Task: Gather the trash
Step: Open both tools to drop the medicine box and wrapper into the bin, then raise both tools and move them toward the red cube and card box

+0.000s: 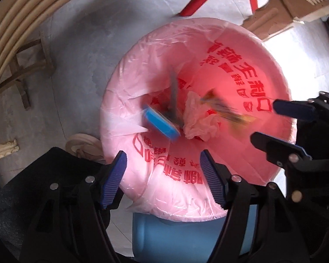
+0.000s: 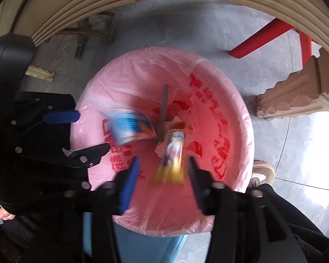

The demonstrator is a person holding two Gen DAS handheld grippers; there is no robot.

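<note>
A blue bin lined with a pink bag [image 1: 263,87] with red print stands below both grippers; it also shows in the right wrist view [image 2: 230,109]. My left gripper [image 1: 164,175] is open over its near rim; a blurred blue box [image 1: 162,123] is in the air inside the bag. My right gripper [image 2: 162,173] is open over the bin, and a blurred yellow wrapper [image 2: 172,155] is falling between its fingers. The wrapper [image 1: 226,109] and the right gripper [image 1: 272,120] show in the left wrist view. Crumpled paper [image 1: 199,120] and a grey strip [image 1: 173,92] lie in the bag.
The grey floor [image 1: 76,65] surrounds the bin. A red stool's legs [image 2: 274,37] stand behind it. A carved table leg [image 2: 296,100] is at the right, a wooden frame [image 2: 92,32] at the back left. A shoe [image 2: 263,173] is beside the bin.
</note>
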